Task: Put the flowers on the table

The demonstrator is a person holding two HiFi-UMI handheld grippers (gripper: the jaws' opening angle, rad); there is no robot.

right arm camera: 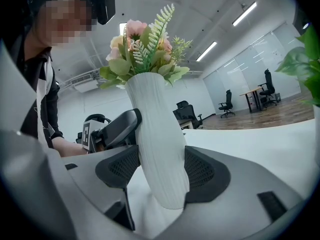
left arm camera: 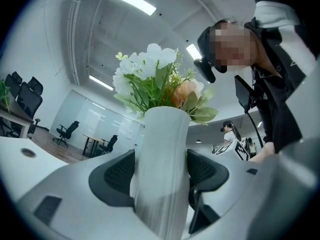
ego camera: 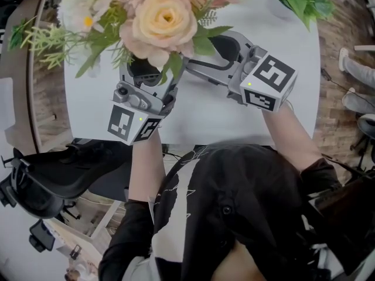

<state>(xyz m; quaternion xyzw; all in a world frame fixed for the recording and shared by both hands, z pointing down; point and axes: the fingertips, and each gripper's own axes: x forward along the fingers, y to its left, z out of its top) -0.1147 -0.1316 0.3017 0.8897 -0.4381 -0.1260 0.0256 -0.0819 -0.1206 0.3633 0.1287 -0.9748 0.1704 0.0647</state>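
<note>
Over the white table [ego camera: 193, 116], the flowers [ego camera: 161, 22] are carried in a ribbed vase [right arm camera: 152, 119], pinched from opposite sides by the left gripper [left arm camera: 160, 174] and right gripper [right arm camera: 161, 168], likely for steadiness. Its tilt and seemingly unsupported base are shown only in the right gripper view; overhead, blooms hide it.

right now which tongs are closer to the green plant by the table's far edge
Right. The right tongs grip the vase on the side facing the green plant; the left tongs grip its opposite side, farther away.
</note>
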